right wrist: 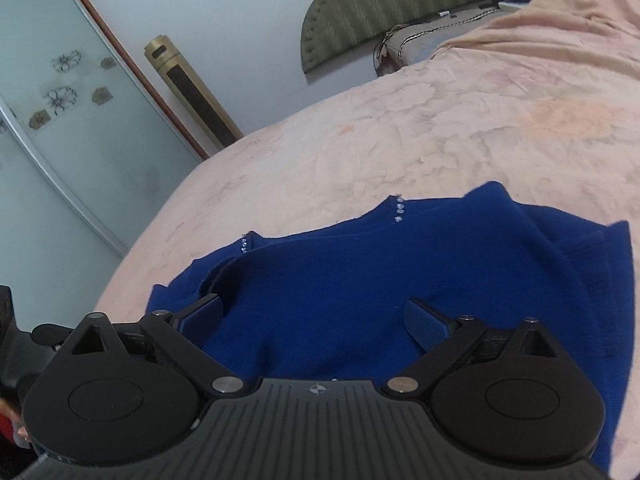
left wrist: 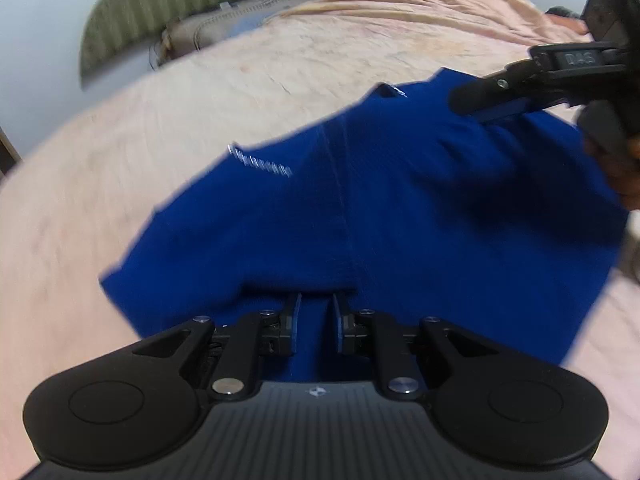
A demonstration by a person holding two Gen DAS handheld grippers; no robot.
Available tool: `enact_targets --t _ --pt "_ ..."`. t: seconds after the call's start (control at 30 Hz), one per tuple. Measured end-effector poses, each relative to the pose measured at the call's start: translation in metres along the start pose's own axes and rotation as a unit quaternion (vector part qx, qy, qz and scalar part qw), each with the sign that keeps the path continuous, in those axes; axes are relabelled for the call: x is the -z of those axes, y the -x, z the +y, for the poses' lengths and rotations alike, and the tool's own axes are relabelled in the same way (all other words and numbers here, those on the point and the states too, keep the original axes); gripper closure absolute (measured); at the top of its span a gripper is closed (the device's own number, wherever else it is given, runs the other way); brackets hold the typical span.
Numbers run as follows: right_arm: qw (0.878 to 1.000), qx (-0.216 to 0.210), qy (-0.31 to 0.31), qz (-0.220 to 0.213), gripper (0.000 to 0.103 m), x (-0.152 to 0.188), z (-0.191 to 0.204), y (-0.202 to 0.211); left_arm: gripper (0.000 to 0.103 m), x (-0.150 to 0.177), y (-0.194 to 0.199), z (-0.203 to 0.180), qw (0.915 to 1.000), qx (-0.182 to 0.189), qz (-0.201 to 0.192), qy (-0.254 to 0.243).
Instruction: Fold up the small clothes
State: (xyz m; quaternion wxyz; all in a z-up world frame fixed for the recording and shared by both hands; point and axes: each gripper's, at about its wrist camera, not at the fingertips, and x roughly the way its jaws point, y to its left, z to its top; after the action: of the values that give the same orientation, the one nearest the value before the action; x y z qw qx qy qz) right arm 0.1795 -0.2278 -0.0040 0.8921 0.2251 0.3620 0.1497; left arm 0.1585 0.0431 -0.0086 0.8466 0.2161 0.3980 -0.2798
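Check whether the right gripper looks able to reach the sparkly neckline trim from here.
Probably yes. The right gripper hangs with its jaws wide over the blue top, and the sparkly trim lies just ahead on its far edge with nothing between them.

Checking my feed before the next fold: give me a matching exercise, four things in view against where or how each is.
1 blue knitted sweater
2 right gripper
3 gold column-shaped appliance
4 green padded headboard

A against the wall by the frosted glass door
B lies on the pink bedspread
C jaws wide open
D beyond the bedspread's far end

Pairs: 1-B, 2-C, 3-A, 4-D
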Motion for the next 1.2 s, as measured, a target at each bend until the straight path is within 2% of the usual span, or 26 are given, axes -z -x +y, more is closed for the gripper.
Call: enact_targets --t 0.03,0.1,0.13,0.2,0.23,0.27,0.3,0.33,0.4,0.47,0.5,0.57,0.67,0.73,0.87,1.0,1.07,1.13,1.2 --pt "1.000 0.005 -0.001 0.000 0.004 0.000 0.002 -0.002 0.087 -0.006 -0.004 0.002 0.9995 -0.028 -0.017 0.004" --pt "1.000 0.010 -0.013 0.000 0.004 0.001 -0.001 -0.003 0.087 -0.019 -0.010 0.018 0.9913 -0.112 -0.053 0.044" --pt "1.000 0.013 -0.019 -0.001 0.004 0.000 -0.005 -0.002 0.087 -0.026 -0.012 0.030 0.9850 -0.138 -0.064 0.082" --pt "0.999 0.034 -0.031 -0.017 0.004 0.000 -0.015 0.004 0.087 -0.035 -0.012 0.059 0.9625 -0.193 -0.076 0.175" --pt "0.997 0.055 -0.037 -0.027 0.004 0.000 -0.020 0.008 0.087 -0.034 -0.007 0.070 0.9513 -0.209 -0.083 0.211" --pt "0.996 0.072 -0.043 -0.038 0.004 -0.001 -0.024 0.013 0.087 -0.030 -0.001 0.080 0.9436 -0.208 -0.088 0.242" --pt "0.995 0.078 -0.049 -0.048 0.004 -0.001 -0.029 0.020 0.086 -0.025 0.006 0.087 0.9415 -0.192 -0.088 0.263" --pt "0.994 0.073 -0.053 -0.054 0.004 -0.001 -0.033 0.025 0.085 -0.019 0.012 0.090 0.9435 -0.170 -0.084 0.271" --pt "0.996 0.058 -0.050 -0.053 0.002 0.000 -0.036 0.032 0.076 -0.005 0.021 0.089 0.9509 -0.129 -0.068 0.273" --pt "0.996 0.071 -0.028 -0.038 0.002 0.003 -0.035 0.032 0.050 0.010 0.027 0.080 0.9574 -0.115 -0.058 0.259" --pt "0.995 0.095 -0.020 -0.034 0.004 0.005 -0.035 0.030 0.041 0.020 0.031 0.073 0.9591 -0.117 -0.056 0.251" --pt "0.990 0.131 -0.024 -0.045 0.006 0.011 -0.034 0.034 0.040 0.039 0.043 0.059 0.9633 -0.114 -0.062 0.235" --pt "0.987 0.132 -0.026 -0.088 0.002 0.019 -0.027 0.056 0.040 0.058 0.056 0.032 0.9714 -0.091 -0.065 0.209" --pt "0.983 0.154 -0.014 -0.104 0.002 0.026 -0.024 0.070 0.040 0.072 0.059 0.020 0.9743 -0.081 -0.063 0.201" --pt "0.980 0.170 -0.011 -0.104 0.002 0.046 -0.026 0.100 0.040 0.098 0.058 0.009 0.9772 -0.064 -0.046 0.197" --pt "0.976 0.191 -0.012 -0.103 0.002 0.076 -0.030 0.131 0.039 0.112 0.058 0.007 0.9766 -0.066 -0.047 0.199" --pt "0.974 0.209 0.009 -0.083 0.002 0.091 -0.029 0.137 0.038 0.115 0.060 0.010 0.9755 -0.066 -0.047 0.204" --pt "0.963 0.258 0.053 -0.061 0.003 0.106 -0.028 0.137 0.038 0.117 0.063 0.011 0.9732 -0.074 -0.044 0.213" --pt "0.935 0.339 0.091 -0.054 0.003 0.116 -0.027 0.135 0.040 0.117 0.073 0.010 0.9712 -0.078 -0.052 0.219"
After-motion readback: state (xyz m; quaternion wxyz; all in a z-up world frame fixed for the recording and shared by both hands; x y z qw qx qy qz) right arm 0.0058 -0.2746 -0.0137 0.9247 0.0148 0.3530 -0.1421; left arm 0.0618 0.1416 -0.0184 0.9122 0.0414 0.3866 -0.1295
